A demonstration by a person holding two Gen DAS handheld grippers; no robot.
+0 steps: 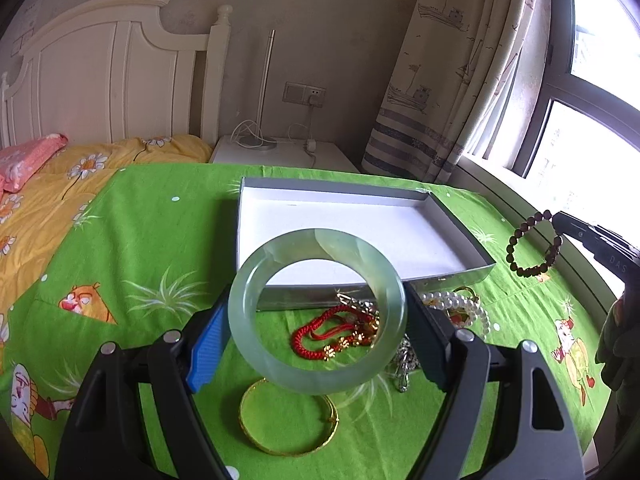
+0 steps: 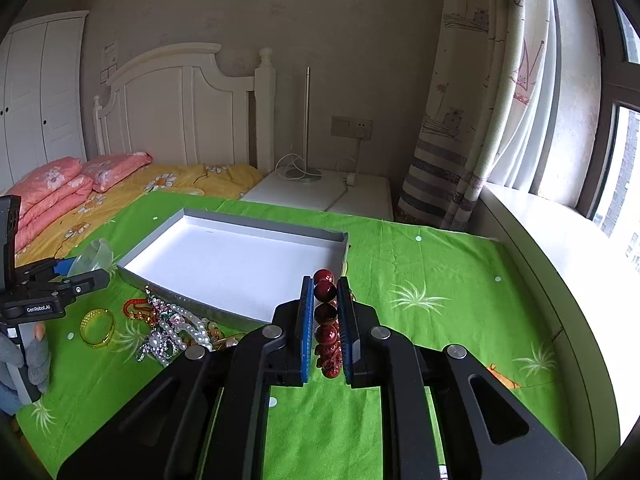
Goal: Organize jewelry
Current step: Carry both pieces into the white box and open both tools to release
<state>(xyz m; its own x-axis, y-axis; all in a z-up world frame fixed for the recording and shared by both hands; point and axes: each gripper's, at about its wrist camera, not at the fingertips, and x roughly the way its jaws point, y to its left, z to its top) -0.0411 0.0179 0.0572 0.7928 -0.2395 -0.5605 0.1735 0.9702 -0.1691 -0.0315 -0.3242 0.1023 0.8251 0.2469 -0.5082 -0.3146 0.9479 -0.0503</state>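
Jade bangle (image 1: 318, 312) is clamped across its width in the left claw (image 1: 318, 320), lifted off the green cloth (image 1: 160, 232) with the jewelry pile right under it: red cord bracelet (image 1: 320, 338), pearl strand (image 1: 460, 308), gold bangle (image 1: 289, 420). Right claw (image 2: 325, 320) is squeezed tight on a dark red bead bracelet (image 2: 326, 316), also up in the air, near the right edge of the shallow grey box (image 2: 236, 256). Box has a white bottom and sits on the cloth just behind the pile.
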